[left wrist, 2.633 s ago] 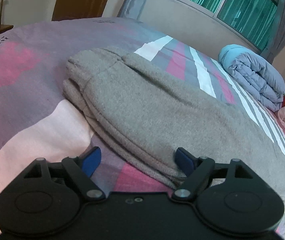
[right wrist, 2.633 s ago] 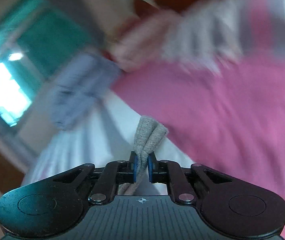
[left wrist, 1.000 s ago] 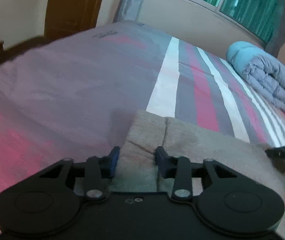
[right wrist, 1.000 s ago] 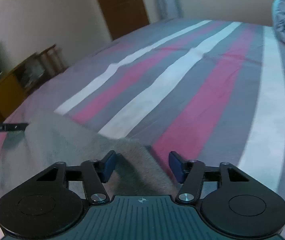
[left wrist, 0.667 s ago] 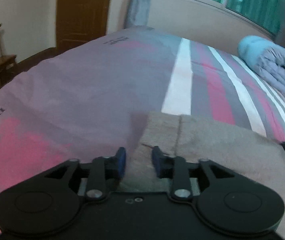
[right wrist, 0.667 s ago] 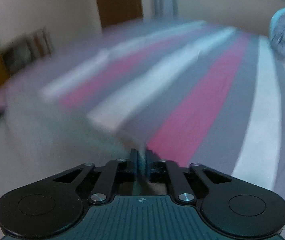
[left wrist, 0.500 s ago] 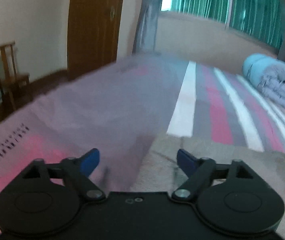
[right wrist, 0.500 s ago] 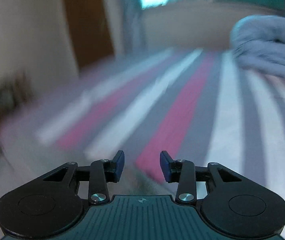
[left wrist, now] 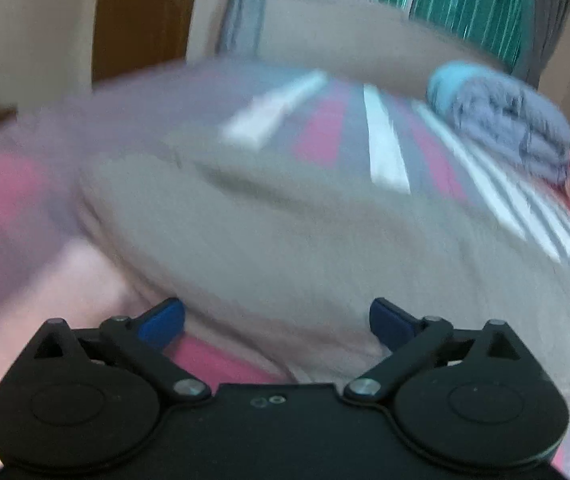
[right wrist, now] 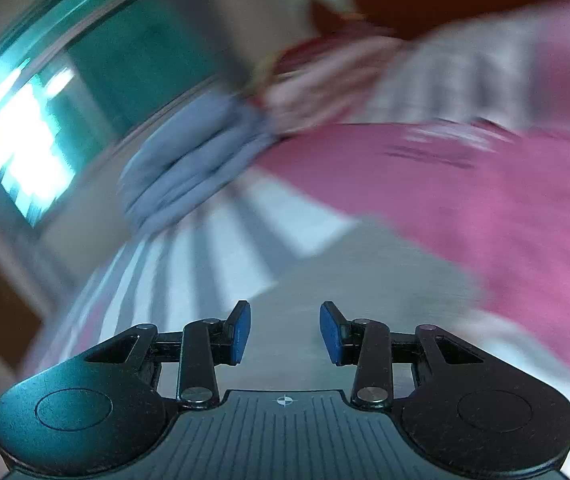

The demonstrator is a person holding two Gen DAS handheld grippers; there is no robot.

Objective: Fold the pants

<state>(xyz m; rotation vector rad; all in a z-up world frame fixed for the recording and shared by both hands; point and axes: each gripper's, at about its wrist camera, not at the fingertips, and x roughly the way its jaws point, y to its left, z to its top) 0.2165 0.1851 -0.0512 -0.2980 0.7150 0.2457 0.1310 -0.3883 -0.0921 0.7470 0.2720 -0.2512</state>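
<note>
The grey pants lie folded in a thick stack on the striped bed, blurred by motion in the left wrist view. My left gripper hovers at their near edge. Its jaws are opening wide, and the blue pads touch no cloth. In the right wrist view a grey stretch of the pants lies flat on the bed beyond my right gripper. That gripper stands partly open, with a clear gap between its pads and nothing held. This view is tilted and heavily blurred.
A folded blue-grey duvet sits at the far right of the bed, also seen as the duvet in the right view. Pink, grey and white striped bedding spreads around. A brown door and a window with green curtains lie beyond.
Both grippers let go of the pants' edge and opened, the left one wide. The left pulled back, so the whole folded stack shows. The right swung round and rolled towards the window side.
</note>
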